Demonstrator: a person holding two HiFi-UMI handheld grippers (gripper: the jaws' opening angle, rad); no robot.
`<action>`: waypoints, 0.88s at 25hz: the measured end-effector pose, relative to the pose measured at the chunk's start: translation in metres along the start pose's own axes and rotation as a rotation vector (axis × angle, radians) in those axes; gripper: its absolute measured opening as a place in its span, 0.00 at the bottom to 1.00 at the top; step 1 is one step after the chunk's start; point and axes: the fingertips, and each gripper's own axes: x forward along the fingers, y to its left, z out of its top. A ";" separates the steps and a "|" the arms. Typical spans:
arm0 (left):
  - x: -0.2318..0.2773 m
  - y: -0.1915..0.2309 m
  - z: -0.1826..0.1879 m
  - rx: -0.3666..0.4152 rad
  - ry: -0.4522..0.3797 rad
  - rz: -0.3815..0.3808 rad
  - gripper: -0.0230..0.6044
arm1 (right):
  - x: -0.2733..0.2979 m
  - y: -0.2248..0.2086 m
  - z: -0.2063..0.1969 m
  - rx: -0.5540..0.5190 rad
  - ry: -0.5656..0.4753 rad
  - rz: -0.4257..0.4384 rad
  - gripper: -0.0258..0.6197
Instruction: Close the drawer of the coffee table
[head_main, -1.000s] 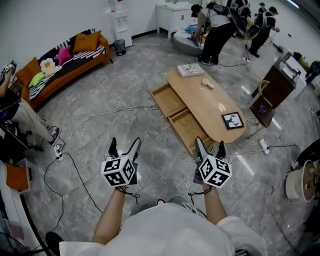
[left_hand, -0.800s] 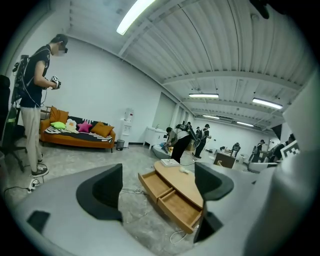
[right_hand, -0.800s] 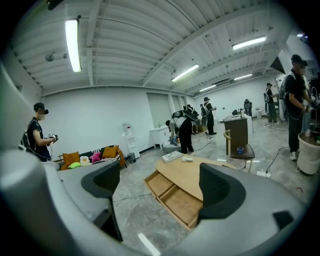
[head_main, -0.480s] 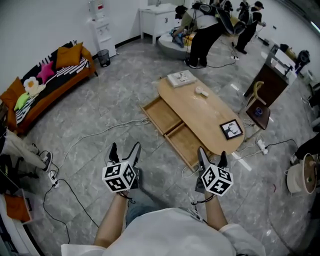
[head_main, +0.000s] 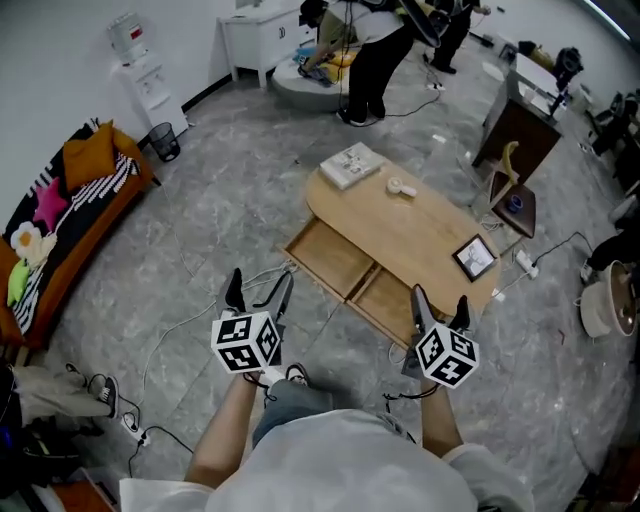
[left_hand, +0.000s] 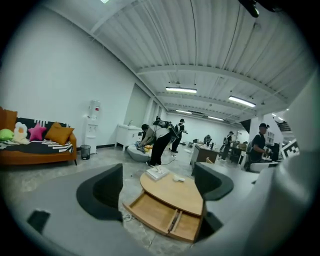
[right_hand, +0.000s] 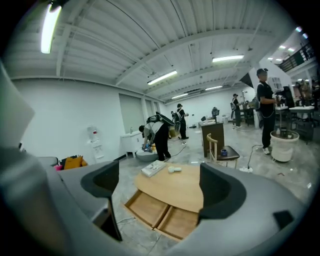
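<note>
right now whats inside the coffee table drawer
The open drawer shows only bare wood in both halves; nothing lies in the part pulled out. Its rear end sits under the tabletop, so that part is hidden.

The sofa (head_main: 75, 235) runs off the left edge (a standing person (head_main: 365, 70) is cropped at top).

I record my left forearm (head_main: 226, 430) and right forearm (head_main: 437, 428) bare, extended forward side by side. The left gripper (head_main: 260, 287) has its jaws apart, nothing held between them. The right gripper (head_main: 440, 300) likewise: jaws apart, holding nothing. Both point ahead, well apart.
</note>
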 end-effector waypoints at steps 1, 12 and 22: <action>0.015 0.007 0.005 0.009 0.006 -0.021 0.75 | 0.008 0.003 0.000 0.006 -0.001 -0.025 0.82; 0.138 0.023 0.015 0.040 0.118 -0.230 0.75 | 0.039 -0.002 0.001 0.063 0.011 -0.293 0.83; 0.190 -0.044 -0.001 0.080 0.189 -0.391 0.75 | 0.041 -0.028 0.004 0.088 0.004 -0.388 0.83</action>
